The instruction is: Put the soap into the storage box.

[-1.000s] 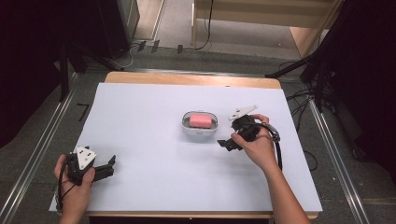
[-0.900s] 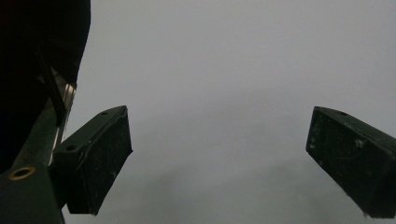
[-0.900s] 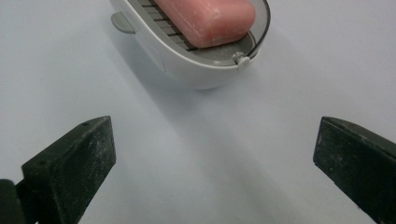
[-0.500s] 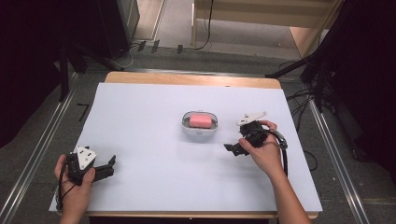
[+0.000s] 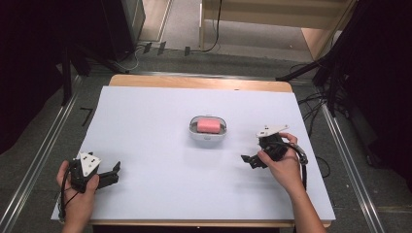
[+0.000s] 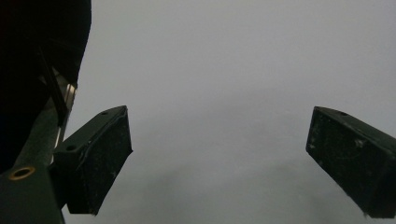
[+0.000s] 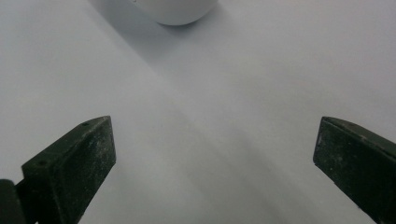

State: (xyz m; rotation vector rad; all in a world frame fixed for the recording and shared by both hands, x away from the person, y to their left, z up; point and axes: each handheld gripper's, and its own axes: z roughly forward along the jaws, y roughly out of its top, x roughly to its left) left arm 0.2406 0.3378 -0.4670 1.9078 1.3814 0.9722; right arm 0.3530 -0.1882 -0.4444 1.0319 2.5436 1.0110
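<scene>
Right gripper view cuts off the white dish [image 7: 180, 11] at twelve o'clock, while both the right gripper [image 7: 215, 163] and left gripper [image 6: 219, 158] gape wide, holding nothing.

Matt white table [image 5: 160, 121], perhaps paper-covered.
</scene>
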